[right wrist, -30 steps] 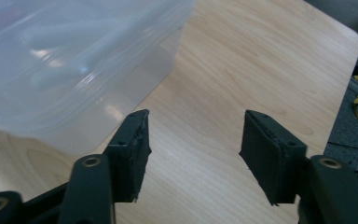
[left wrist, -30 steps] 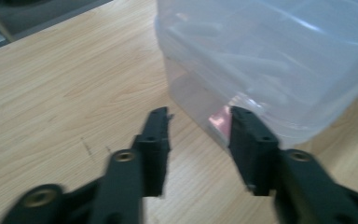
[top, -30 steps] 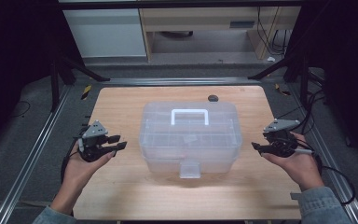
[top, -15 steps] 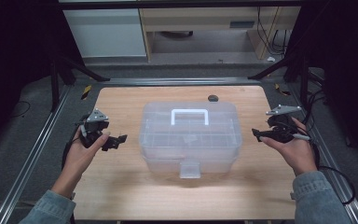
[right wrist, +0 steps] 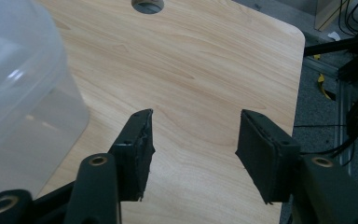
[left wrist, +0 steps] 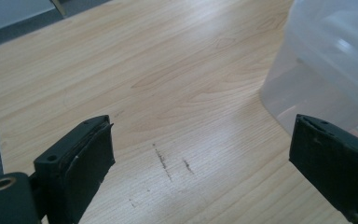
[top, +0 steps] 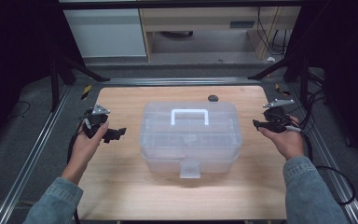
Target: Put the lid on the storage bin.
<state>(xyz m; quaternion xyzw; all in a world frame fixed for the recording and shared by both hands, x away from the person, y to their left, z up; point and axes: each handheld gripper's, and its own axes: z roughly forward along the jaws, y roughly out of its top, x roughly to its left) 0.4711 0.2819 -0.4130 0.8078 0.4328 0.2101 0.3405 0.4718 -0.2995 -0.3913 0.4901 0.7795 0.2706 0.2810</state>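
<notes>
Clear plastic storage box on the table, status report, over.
Left gripper open, empty; right gripper jaws just closing, nothing between. Clear plastic storage box with white handle shut, untouched, centred between them. Approach unobstructed.

Both tools (top: 115,134) (top: 260,125) farther up the table, right jaws narrower.

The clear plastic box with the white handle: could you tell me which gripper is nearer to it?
Left. The left gripper hangs just off the box's left wall, jaws open; the right gripper sits slightly farther off its right wall.
</notes>
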